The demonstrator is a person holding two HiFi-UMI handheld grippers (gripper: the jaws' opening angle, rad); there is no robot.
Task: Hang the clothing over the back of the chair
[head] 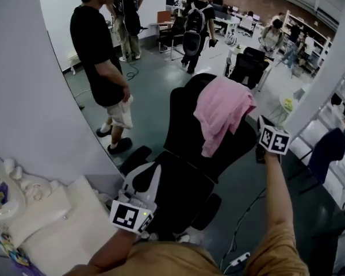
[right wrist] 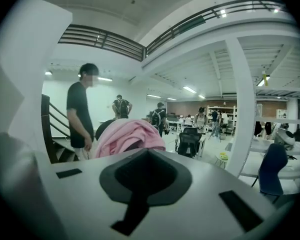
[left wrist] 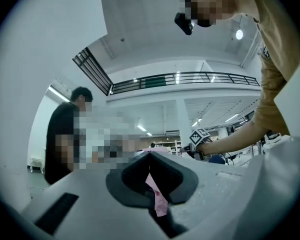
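Head view: a black chair [head: 181, 119] stands in the middle of an open hall floor, seen from above and behind. The pink clothing [head: 221, 111] is draped over the top of the chair's back, toward its right side, one end hanging down the near face. The cube with square markers on the right tool sits just off the right edge of the chair back, near the clothing but not on it. The left tool's cube lies low at the near left, beside the chair's seat. A standing person [head: 100, 56] in a black shirt is left of the chair, well apart from it, and a second black chair [head: 250, 68] stands farther back.

Right gripper view: the right tool [right wrist: 147, 151] has its jaws closed together with nothing between them. The clothing [right wrist: 125, 136] rises as a pink mound beyond the tips. A white pillar [right wrist: 240, 109] and a blue chair [right wrist: 270, 169] stand to the right.

Left gripper view: the left tool [left wrist: 151, 156] also has its jaws together, and a narrow pink strip [left wrist: 158, 196] is caught in the seam between them. Whether this strip belongs to the clothing cannot be told. The wearer's arm reaches across at the right, carrying the other tool's marker cube
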